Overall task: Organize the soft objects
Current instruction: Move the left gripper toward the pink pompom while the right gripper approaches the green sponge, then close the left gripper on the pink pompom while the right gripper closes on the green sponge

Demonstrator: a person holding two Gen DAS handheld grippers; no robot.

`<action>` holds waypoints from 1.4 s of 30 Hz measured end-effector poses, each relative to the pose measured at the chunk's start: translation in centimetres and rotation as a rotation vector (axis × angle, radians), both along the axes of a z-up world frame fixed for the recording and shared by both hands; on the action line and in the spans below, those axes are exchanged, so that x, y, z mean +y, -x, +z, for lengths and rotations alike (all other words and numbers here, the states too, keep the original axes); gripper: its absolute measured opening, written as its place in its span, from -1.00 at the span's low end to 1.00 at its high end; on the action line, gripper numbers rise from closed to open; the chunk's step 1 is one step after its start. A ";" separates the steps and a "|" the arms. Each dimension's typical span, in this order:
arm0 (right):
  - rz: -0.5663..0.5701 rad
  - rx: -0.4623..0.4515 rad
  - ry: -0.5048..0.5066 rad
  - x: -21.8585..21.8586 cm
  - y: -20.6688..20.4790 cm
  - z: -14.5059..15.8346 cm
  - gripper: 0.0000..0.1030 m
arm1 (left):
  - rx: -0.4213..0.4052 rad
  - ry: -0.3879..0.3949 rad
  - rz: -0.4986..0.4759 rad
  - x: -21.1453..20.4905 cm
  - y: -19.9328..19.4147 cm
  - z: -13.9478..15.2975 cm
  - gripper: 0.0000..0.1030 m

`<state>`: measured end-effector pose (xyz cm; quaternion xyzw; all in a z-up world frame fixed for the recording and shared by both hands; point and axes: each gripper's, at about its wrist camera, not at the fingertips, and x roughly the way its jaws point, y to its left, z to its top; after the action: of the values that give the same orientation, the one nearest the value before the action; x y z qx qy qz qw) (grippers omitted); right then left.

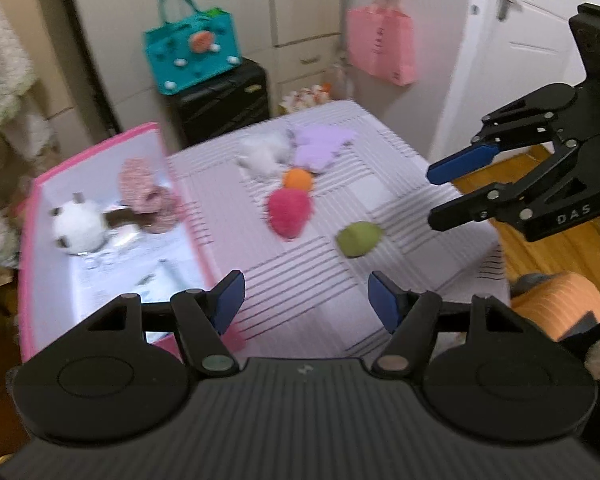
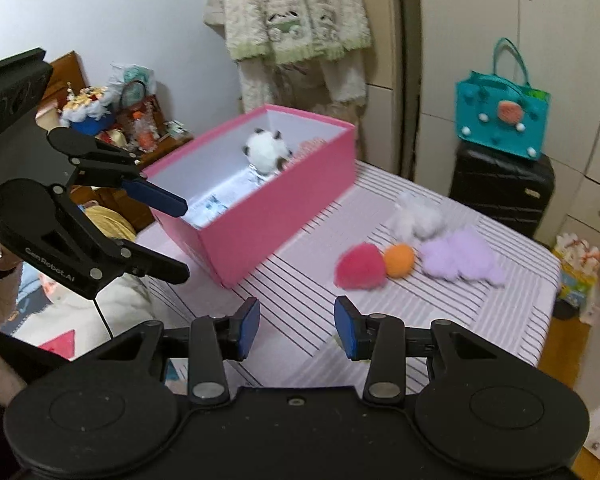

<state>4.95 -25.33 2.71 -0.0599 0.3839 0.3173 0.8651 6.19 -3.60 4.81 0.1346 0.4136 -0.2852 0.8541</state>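
A pink box (image 1: 100, 144) (image 2: 268, 216) stands on the left of the striped table (image 1: 320, 280) (image 2: 480, 312). Inside it lie a white panda plush (image 1: 78, 226) (image 2: 266, 152) and a pink knitted toy (image 1: 146, 196). On the table lie a magenta plush (image 1: 288, 212) (image 2: 360, 266), an orange ball (image 1: 298, 179) (image 2: 399, 260), a green plush (image 1: 359, 239), a white plush (image 1: 262, 154) (image 2: 418, 216) and a lilac plush (image 1: 320, 146) (image 2: 460, 258). My left gripper (image 1: 306, 304) (image 2: 186, 236) is open and empty near the box's front. My right gripper (image 2: 296, 326) (image 1: 430, 196) is open and empty above the table's right side.
A teal handbag (image 1: 194, 54) (image 2: 500, 120) sits on a black suitcase (image 1: 224, 100) (image 2: 500, 188) behind the table. A pink bag (image 1: 382, 46) hangs on the cupboard. A white door (image 1: 520, 40) is at the right. A cluttered dresser (image 2: 112, 120) stands beyond the box.
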 end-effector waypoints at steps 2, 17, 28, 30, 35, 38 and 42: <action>-0.017 -0.004 0.006 -0.7 0.1 -0.5 -0.06 | 0.030 0.017 -0.028 -1.1 -0.3 -0.6 0.31; -0.009 -0.001 0.027 -3.5 -2.1 -6.3 0.13 | 0.169 0.134 -0.019 -4.6 -4.8 -6.2 0.30; 0.026 0.039 0.092 -1.0 -5.2 -12.9 0.28 | 0.066 0.062 0.123 -5.8 -9.5 -8.7 0.31; 0.018 0.040 0.086 -0.6 -5.6 -13.6 0.29 | 0.063 0.046 0.138 -6.1 -10.4 -9.4 0.30; 0.003 0.029 0.044 0.0 -6.1 -14.2 0.34 | 0.086 0.041 0.160 -7.1 -12.2 -11.0 0.31; -0.007 0.011 0.033 0.0 -6.3 -14.3 0.25 | 0.085 0.029 0.173 -7.6 -12.9 -11.7 0.31; 0.015 -0.012 0.035 -0.7 -7.1 -13.6 -0.10 | 0.077 -0.012 0.189 -7.8 -14.0 -12.4 0.32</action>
<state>12.09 -25.98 -10.93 -0.0800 0.3836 0.3168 0.8638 20.16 -11.40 -7.58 0.0890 0.4587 -0.2058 0.8598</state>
